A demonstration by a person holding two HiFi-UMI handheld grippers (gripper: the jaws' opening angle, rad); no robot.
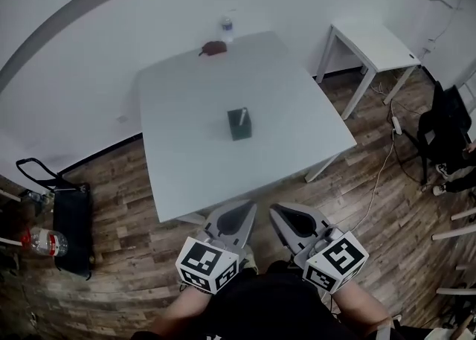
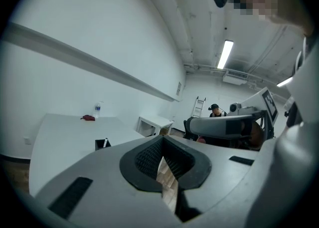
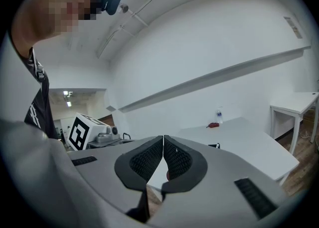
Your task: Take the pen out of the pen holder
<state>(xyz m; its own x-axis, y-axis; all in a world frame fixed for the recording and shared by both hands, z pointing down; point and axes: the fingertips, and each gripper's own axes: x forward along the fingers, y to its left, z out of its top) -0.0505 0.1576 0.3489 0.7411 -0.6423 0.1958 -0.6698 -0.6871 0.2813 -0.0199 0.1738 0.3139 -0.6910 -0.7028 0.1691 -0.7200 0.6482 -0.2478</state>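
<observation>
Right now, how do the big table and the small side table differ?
The big table is wider and carries the pen holder and a bottle; the small side table looks bare on top. The big table stands straight ahead, the small side table off right. Both are white.

Head view looks steeply down; both distant gripper views look level; all share the dark boxy pen holder (image 1: 239, 126).
</observation>
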